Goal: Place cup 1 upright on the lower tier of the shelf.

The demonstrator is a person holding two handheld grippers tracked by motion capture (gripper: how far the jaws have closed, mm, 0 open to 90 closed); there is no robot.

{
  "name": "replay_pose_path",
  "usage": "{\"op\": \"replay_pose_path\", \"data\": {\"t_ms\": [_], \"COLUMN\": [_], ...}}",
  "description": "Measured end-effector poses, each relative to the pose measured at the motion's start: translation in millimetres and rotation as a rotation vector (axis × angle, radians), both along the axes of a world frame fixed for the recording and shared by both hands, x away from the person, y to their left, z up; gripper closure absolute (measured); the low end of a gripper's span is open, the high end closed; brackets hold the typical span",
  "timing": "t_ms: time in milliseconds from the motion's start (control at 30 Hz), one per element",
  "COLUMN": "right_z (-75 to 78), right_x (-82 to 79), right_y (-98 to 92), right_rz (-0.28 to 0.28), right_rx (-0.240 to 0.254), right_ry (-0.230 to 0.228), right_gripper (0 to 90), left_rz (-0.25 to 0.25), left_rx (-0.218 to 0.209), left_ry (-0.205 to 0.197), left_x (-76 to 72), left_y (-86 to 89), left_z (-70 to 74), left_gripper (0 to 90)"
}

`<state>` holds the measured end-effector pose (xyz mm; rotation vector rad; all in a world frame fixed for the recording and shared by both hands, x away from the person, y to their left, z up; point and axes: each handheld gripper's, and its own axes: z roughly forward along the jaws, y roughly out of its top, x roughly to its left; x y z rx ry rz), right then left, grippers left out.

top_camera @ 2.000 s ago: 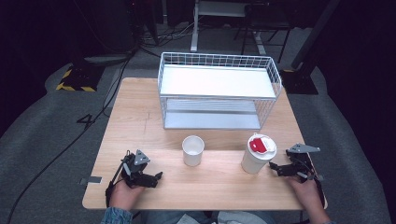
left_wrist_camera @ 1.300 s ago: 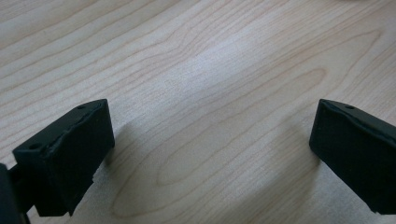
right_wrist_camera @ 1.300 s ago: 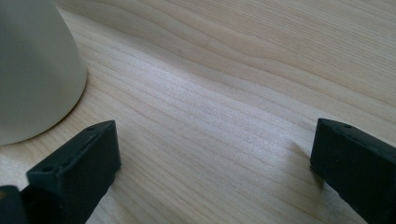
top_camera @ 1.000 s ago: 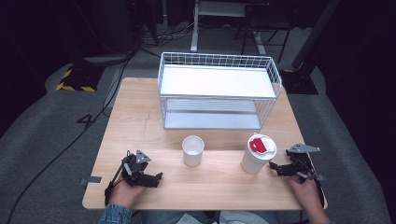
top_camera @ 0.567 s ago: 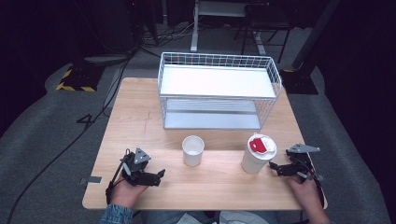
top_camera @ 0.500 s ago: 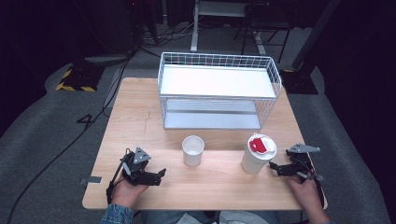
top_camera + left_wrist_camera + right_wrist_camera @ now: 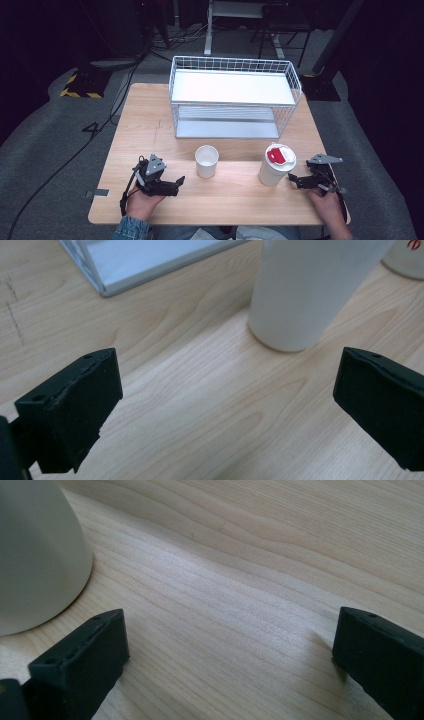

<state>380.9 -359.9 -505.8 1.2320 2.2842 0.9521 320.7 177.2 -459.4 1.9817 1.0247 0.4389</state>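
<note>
While the high view places the open white cup (image 7: pixel 206 160) mid-counter (image 7: pixel 150 125) between both hand-held grippers, the left gripper view shows the left hand-held gripper (image 7: pixel 227 405) wide before it, and the right gripper view shows the right hand-held gripper (image 7: pixel 227 655) wide beside the lidded cup (image 7: pixel 35 555).

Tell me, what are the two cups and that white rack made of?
Open cup: matte white, probably paper or thin plastic. Lidded cup: same matte wall, with a glossy red-and-white lid, likely plastic. Rack: thin white-coated wire grid, seemingly metal, with smooth flat shelves.
</note>
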Motion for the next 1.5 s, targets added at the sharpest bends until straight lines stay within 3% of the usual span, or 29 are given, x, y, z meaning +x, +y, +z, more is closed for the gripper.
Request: {"op": "replay_pose_path", "data": {"t_ms": [67, 333, 467, 533, 867, 1200, 1400, 1500], "right_z": [0.0, 0.0, 0.0, 0.0, 0.0, 0.0, 0.0, 0.0], "right_x": [0.0, 0.1, 0.2, 0.1, 0.2, 0.1, 0.2, 0.1], "right_y": [0.0, 0.2, 0.2, 0.2, 0.2, 0.2, 0.2, 0.2], "right_rz": [0.0, -0.012, -0.013, -0.013, -0.013, -0.013, -0.013, -0.013], "right_rx": [0.0, 0.0, 0.0, 0.0, 0.0, 0.0, 0.0, 0.0], "right_ry": [0.0, 0.002, 0.001, 0.002, 0.002, 0.002, 0.001, 0.002], "right_gripper": [1.7, 1.4, 1.4, 1.4, 1.5, 1.5, 1.4, 1.5], "left_rz": [-0.008, -0.056, -0.067, -0.076, -0.109, -0.127, -0.138, -0.13], "left_rx": [-0.025, -0.064, -0.087, -0.116, -0.15, -0.156, -0.147, -0.151], "left_ry": [-0.04, -0.065, -0.132, -0.127, -0.153, -0.142, -0.148, -0.173], "left_x": [0.7, 6.7, 10.5, 13.9, 18.5, 30.4, 33.4, 34.2], "left_y": [-3.5, -17.5, -27.0, -29.7, -43.4, -59.1, -67.9, -71.4], "left_z": [3.2, 7.7, 6.7, 3.6, -4.2, -16.8, -20.9, -22.4], "left_gripper": [0.1, 0.1, 0.2, 0.2, 1.4, 1.5, 1.6, 4.1]}}
